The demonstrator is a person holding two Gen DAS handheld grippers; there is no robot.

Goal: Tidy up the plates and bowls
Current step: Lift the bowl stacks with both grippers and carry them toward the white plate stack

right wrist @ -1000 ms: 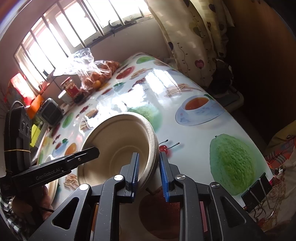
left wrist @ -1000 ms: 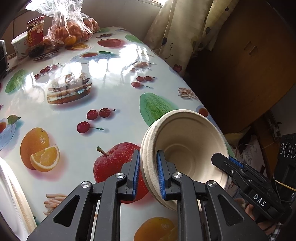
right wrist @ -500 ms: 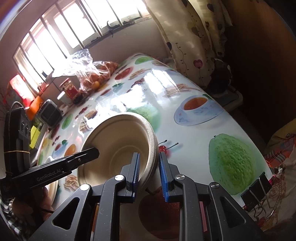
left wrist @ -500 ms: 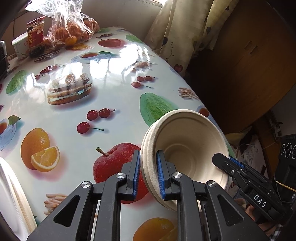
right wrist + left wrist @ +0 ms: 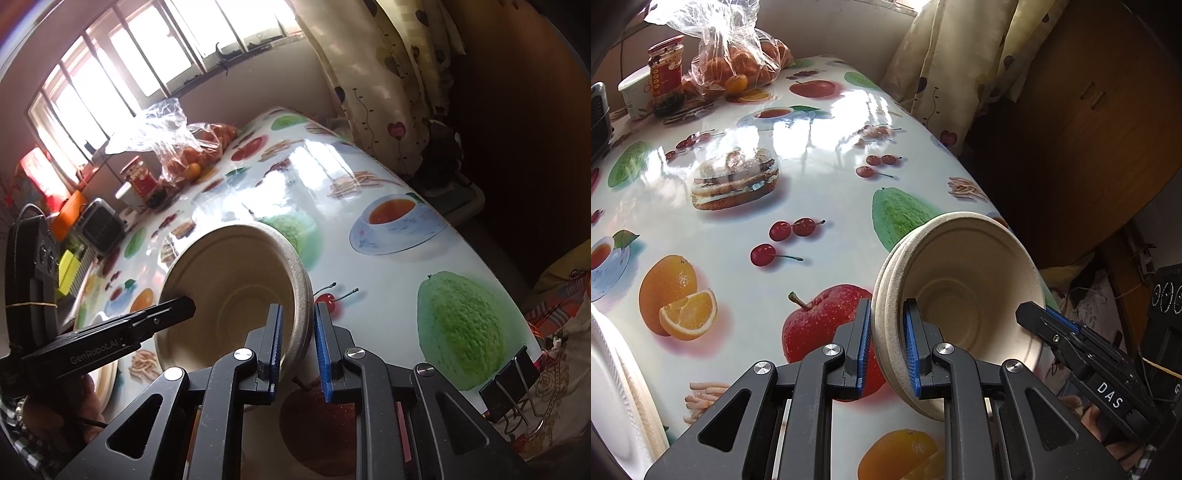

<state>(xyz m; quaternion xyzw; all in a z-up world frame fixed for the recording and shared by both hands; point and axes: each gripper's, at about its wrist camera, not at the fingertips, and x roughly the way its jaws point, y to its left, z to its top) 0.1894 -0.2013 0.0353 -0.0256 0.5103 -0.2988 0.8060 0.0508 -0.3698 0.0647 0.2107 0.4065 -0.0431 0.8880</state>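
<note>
A stack of beige paper bowls (image 5: pixel 960 288) is held tilted above the fruit-print table (image 5: pixel 812 206), its opening facing the cameras. My left gripper (image 5: pixel 884 343) is shut on the stack's left rim. My right gripper (image 5: pixel 298 347) straddles the opposite rim of the bowls (image 5: pixel 229 280). Its jaws are closing, with the blue pads against both sides of the rim. In the left wrist view the right gripper (image 5: pixel 1039 319) shows one finger inside the bowl. White plates (image 5: pixel 609 387) lie at the table's near left edge.
At the far end of the table stand a bag of oranges (image 5: pixel 738 62), a red-lidded jar (image 5: pixel 666 74) and a white cup (image 5: pixel 635 92). A curtain (image 5: pixel 960 55) and a wooden cabinet (image 5: pixel 1108 129) stand past the right edge. Binder clips (image 5: pixel 509 380) grip the tablecloth edge.
The right gripper's jaws have narrowed onto the bowl rim. Both hands and the bowls have stayed in place.
</note>
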